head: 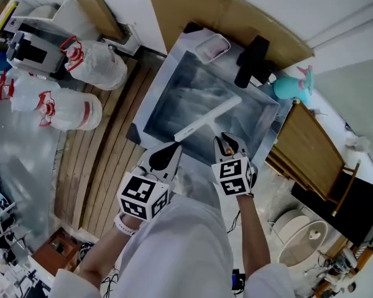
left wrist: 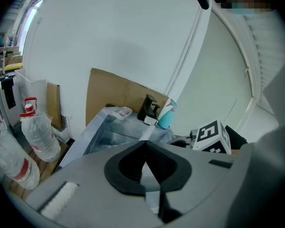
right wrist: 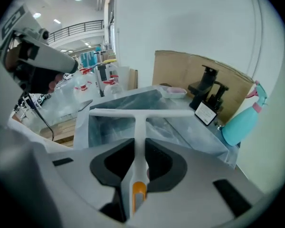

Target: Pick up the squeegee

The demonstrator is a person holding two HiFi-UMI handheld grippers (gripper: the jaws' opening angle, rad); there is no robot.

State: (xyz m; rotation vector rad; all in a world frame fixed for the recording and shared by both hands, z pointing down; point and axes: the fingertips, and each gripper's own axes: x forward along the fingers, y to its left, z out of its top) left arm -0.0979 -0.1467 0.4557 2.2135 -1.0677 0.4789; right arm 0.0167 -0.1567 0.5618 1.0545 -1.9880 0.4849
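The white T-shaped squeegee point(head: 206, 119) lies across a plastic-wrapped glass panel point(head: 174, 101). Its handle runs back between the jaws of my right gripper point(head: 227, 145), which is shut on it. In the right gripper view the handle point(right wrist: 139, 132) passes between the black pads, its orange end point(right wrist: 138, 190) sits behind them, and the crossbar point(right wrist: 140, 112) stretches ahead. My left gripper point(head: 168, 156) hovers at the panel's near edge, just left of the squeegee. Its jaws point(left wrist: 145, 146) meet at the tips with nothing between them.
A teal spray bottle point(head: 291, 87) and a black stand point(head: 253, 58) sit at the panel's far right. A pink-rimmed dish point(head: 212, 47) rests at its far edge, with cardboard point(head: 224, 17) behind. Clear bags point(head: 62, 107) lie left, beyond the wooden slats point(head: 105, 160).
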